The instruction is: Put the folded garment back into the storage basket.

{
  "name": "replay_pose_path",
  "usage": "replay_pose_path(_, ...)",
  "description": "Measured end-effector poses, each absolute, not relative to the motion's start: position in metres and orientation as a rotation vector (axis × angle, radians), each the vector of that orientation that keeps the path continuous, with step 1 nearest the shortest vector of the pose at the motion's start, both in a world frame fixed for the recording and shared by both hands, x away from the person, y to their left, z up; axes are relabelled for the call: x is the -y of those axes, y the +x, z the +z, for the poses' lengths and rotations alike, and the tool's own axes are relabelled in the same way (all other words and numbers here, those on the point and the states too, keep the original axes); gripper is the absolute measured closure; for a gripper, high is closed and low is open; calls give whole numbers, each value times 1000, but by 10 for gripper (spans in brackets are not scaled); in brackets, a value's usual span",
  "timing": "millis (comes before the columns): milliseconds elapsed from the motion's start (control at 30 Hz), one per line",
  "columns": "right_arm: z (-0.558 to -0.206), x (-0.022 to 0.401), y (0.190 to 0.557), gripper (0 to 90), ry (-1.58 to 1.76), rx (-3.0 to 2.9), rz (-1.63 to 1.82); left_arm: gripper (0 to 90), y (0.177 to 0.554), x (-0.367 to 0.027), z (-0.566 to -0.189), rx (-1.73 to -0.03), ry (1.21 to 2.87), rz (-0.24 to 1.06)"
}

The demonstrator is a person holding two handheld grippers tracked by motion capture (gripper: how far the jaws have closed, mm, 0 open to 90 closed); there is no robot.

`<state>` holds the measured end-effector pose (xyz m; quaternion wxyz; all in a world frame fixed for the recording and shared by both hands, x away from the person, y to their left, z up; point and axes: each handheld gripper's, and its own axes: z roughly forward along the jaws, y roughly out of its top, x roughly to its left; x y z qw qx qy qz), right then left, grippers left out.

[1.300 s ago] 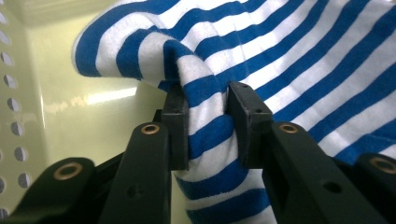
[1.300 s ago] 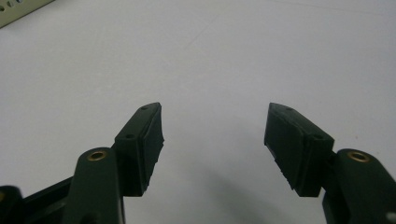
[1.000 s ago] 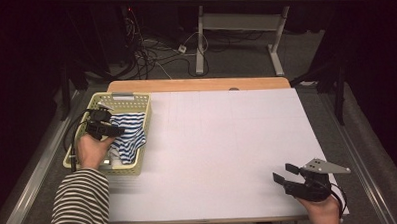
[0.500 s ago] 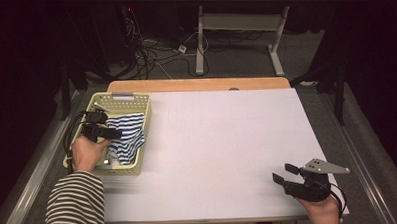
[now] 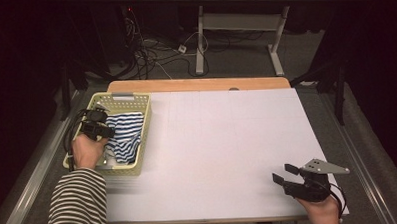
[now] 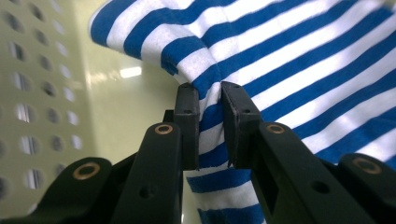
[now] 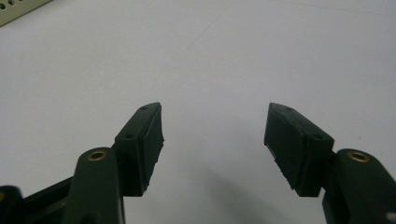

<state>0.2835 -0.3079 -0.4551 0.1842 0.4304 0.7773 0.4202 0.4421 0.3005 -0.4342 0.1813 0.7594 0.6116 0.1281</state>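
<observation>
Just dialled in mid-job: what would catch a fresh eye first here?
The blue-and-white striped cloth in the pale basket at the table's left edge stands out most. The left gripper has just been closing and pinches a fold of it between its jaws. Across the white table, at the near right corner, the right gripper rests open with nothing between its jaws.

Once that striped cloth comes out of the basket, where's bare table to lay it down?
The white table is bare from the basket across to the right gripper, which rests open at the near right corner. The basket is crowded: the striped cloth fills it, pinched by the left gripper.
</observation>
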Motion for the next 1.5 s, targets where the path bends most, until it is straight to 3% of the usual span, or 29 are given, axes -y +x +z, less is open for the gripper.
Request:
replay_pose_path(233,-455,307,284,378,1214,-2195,1180,750,450,-312,-430,-1754,2100,432)
replay_pose_path(367,-456,308,284,379,1220,-2192,1183,728,454,-316,-436,-1760,2078,404)
replay_pose_path(667,-455,308,283,378,1214,-2191,1185,509,444,-318,-433,-1788,2052,399)
replay_pose_path(1000,-455,306,283,379,1209,-2197,1179,485,432,-325,-435,-1819,2084,307)
replay_pose_path(1133,-455,306,283,379,1212,-2197,1178,566,437,-322,-438,-1829,2112,241)
replay_pose_path(1300,-455,307,283,379,1210,-2197,1180,767,443,-314,-445,-1818,2172,216)
replay_pose_path(1500,-456,307,284,379,1215,-2196,1184,818,448,-313,-437,-1826,2187,370)
